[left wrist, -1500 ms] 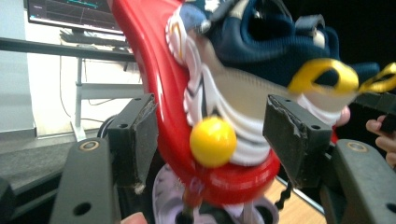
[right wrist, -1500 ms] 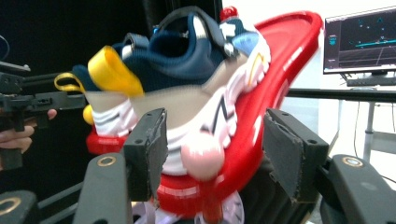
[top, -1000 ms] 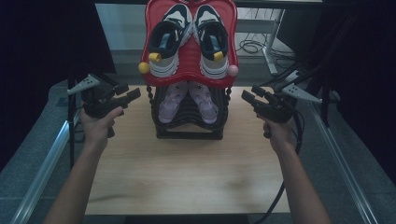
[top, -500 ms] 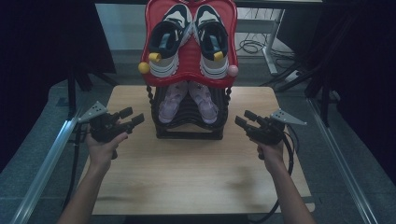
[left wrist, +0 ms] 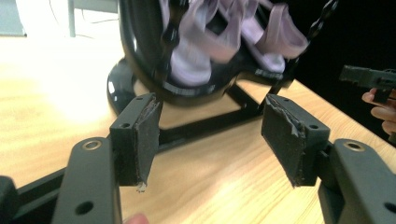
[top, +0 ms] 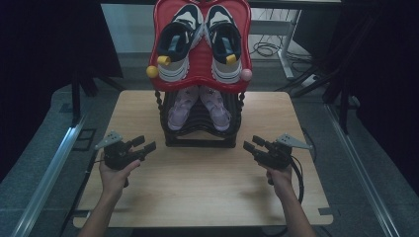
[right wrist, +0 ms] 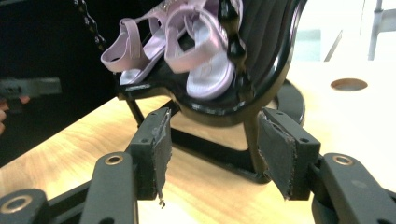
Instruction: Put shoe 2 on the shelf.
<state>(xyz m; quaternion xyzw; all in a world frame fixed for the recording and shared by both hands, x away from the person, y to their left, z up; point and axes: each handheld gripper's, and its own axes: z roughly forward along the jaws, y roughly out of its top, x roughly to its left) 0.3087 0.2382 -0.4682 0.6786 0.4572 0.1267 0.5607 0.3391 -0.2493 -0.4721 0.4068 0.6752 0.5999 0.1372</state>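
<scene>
A two-tier shoe rack (top: 200, 136) stands at the middle back of the wooden table (top: 207, 182). Its red top shelf (top: 202, 79) carries a pair of white and black sneakers (top: 175, 47). The black lower shelf holds a pair of lilac sandals (top: 179, 111), also seen close up as sandals (left wrist: 210, 42) and sandals (right wrist: 196, 51). My left gripper (top: 145, 143) hovers low, left of the rack's base, open with nothing between its pads (left wrist: 144, 135). My right gripper (top: 252, 142) mirrors it right of the base, open and empty, its pads (right wrist: 275, 154) facing the rack's foot.
Yellow (top: 152, 71) and pink (top: 246, 74) knobs stick out at the red shelf's corners. A round hole (right wrist: 349, 84) sits in the tabletop behind the rack. Metal rails (top: 47, 182) run along both sides, and cables (top: 267, 49) lie on the floor behind.
Both hands have come down from beside the rack's upper part to just above the tabletop and a little toward the front. Both grippers' jaws stay apart and empty.
</scene>
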